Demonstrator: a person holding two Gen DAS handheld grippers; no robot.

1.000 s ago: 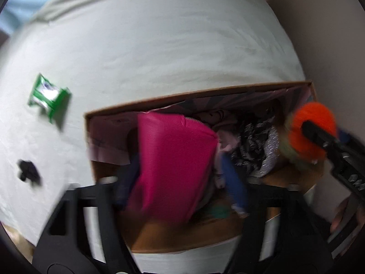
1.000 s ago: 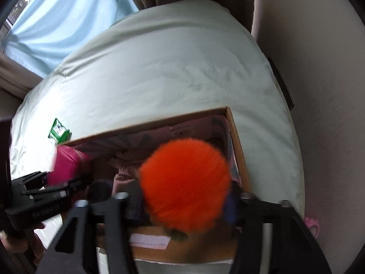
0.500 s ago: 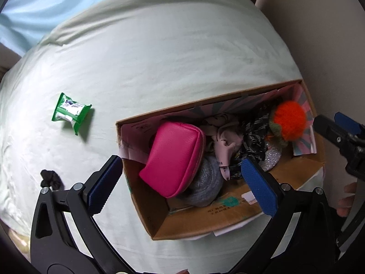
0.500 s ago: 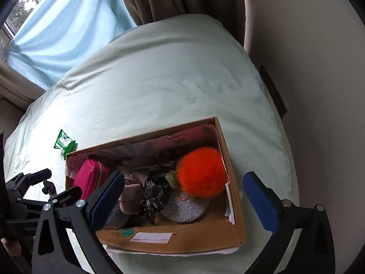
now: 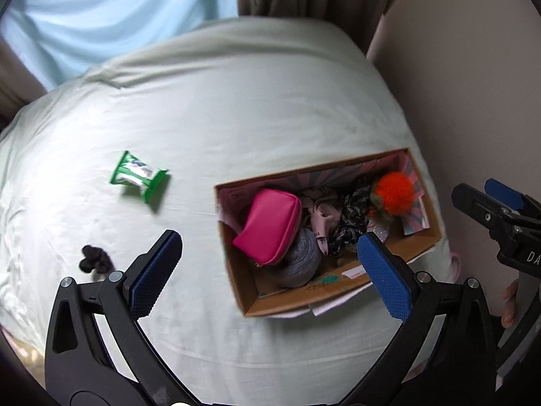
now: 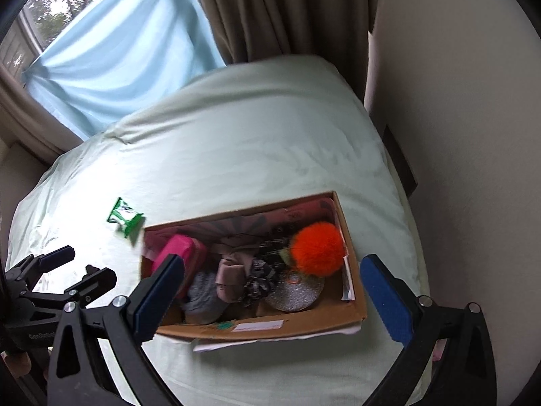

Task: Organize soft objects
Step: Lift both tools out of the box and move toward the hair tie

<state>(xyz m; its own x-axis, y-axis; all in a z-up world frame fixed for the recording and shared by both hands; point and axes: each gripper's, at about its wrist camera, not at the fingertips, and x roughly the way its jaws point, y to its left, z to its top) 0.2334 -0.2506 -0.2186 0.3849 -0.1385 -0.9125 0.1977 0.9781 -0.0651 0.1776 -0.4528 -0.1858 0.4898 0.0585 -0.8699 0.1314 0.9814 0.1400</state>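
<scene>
Left gripper [image 5: 269, 272]: I hold it above the bed, jaws spread wide with nothing between the blue pads, on the near-left side of the cardboard box [image 5: 341, 299].
Right gripper [image 6: 272, 296]: released too, jaws far apart and bare, hanging over the near edge of the box.
Pink pouch [image 5: 270, 225]: inside the box at its left end, tilted, resting on a grey knitted piece [image 5: 302, 258].
Orange pom-pom [image 6: 318, 248]: inside the box at its right end, above a glittery silver disc [image 6: 294, 291].
Middle of the box: a pale pink fabric item [image 6: 231, 279] beside a black-and-white patterned scrunchie [image 5: 350, 228].
Green packet [image 5: 137, 177]: on the sheet, left of the box and apart from it.
Black hair tie [image 5: 94, 258]: on the sheet, well left of the box, just beside my left gripper's left finger.
Bed sheet [image 6: 243, 155]: pale green, under the box.
</scene>
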